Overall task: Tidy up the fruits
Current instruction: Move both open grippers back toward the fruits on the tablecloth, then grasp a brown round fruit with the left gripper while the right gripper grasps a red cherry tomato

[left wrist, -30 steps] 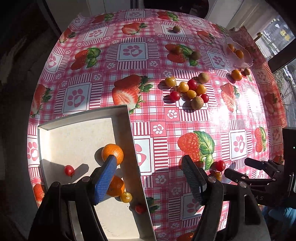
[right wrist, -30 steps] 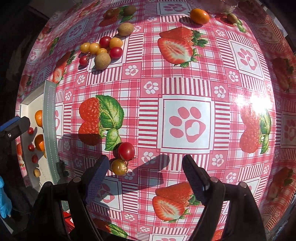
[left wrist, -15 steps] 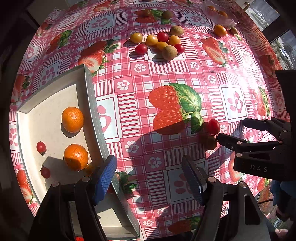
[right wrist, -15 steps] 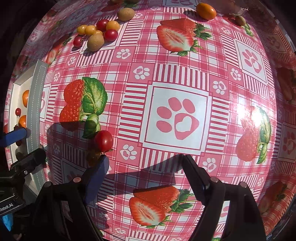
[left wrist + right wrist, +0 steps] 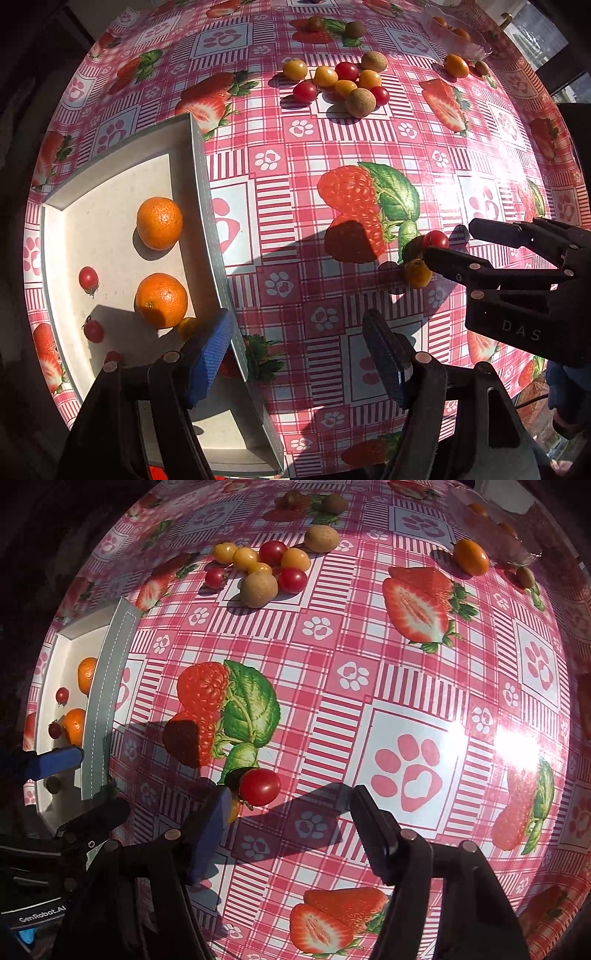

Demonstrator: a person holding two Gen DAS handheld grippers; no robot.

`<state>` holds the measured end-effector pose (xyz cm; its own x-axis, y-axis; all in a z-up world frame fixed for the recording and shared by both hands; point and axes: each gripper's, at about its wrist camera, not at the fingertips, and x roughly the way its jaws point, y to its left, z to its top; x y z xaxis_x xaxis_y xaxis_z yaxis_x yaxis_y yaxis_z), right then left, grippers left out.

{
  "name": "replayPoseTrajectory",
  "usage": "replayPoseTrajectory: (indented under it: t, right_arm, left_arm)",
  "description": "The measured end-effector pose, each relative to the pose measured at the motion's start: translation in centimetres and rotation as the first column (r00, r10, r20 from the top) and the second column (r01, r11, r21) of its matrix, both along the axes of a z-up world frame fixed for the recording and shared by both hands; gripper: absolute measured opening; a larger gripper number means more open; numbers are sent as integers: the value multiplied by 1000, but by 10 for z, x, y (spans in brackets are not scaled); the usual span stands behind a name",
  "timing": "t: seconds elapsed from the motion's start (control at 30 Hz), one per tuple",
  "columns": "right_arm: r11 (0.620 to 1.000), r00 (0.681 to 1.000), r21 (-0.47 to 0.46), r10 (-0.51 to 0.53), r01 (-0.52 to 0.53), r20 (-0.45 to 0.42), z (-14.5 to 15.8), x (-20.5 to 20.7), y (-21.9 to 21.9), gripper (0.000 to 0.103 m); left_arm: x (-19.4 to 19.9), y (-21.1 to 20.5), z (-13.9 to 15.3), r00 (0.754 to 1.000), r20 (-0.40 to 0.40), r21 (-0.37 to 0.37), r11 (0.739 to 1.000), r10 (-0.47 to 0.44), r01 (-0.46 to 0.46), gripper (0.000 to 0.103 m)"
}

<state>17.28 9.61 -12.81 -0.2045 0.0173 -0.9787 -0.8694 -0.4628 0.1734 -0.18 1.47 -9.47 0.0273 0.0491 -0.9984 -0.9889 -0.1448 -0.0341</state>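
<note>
Your right gripper (image 5: 284,823) is closing with the red cherry tomato (image 5: 259,786) just beyond its tips, not yet pinched, mid-tablecloth, well short of the tray (image 5: 201,206) at the left edge. Push further forward to centre it, avoiding the yellow tomato (image 5: 417,274) touching the left finger. Left gripper (image 5: 295,354) hangs spread and empty.

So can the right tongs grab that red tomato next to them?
Probably yes. The right tongs are closing, the red tomato sits just ahead of their tips with nothing over it. Only the yellow tomato beside one tip might get nudged.
</note>
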Motion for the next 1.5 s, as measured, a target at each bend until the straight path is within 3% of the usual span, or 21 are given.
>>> replayPoseTrajectory:
  t: [0.1, 0.3, 0.47, 0.77, 0.83, 0.9, 0.93, 1.07, 1.17, 1.5]
  right_arm:
    - [1000, 1000, -8, -9, 9, -21, 3, -12, 2, 48]
    - [997, 996, 0, -79, 79, -39, 12, 9, 12, 48]
    - [1000, 1000, 4, -3, 3, -26, 5, 18, 2, 48]
    - [997, 997, 23, 76, -75, -31, 1, -8, -7, 48]
    - [994, 994, 33, 102, -101, -30, 0, -15, -7, 43]
    - [993, 993, 39, 116, -115, -35, -2, -24, -6, 31]
    - [993, 992, 30, 117, -116, -42, -3, -27, -4, 31]
    - [997, 995, 25, 80, -78, -55, -4, -24, 0, 30]
    - [1000, 998, 4, 23, -22, -64, 0, 8, 1, 30]
    - [1000, 997, -5, -7, 7, -74, -1, 20, 1, 30]
  left_arm:
    - [-5, -1, 3, 1000, -7, 1, 1000, 3, -3, 73]
    - [-16, -5, 9, 1000, 0, 6, 1000, 18, -18, 73]
    - [-13, -3, 5, 1000, 11, 3, 1000, 1, -1, 73]
    - [3, -5, 4, 999, 21, 4, 1000, -30, 29, 73]
    - [4, -4, 4, 999, 31, 5, 999, -32, 32, 73]
    - [9, -1, 3, 998, 34, 10, 999, -44, 44, 73]
    - [11, 0, 3, 998, 32, 11, 999, -51, 51, 73]
    - [25, 9, -4, 997, 44, 11, 998, -59, 58, 73]
    - [36, 15, -12, 996, 58, 7, 997, -73, 73, 73]
    - [78, 25, -32, 990, 51, 5, 991, -133, 133, 73]
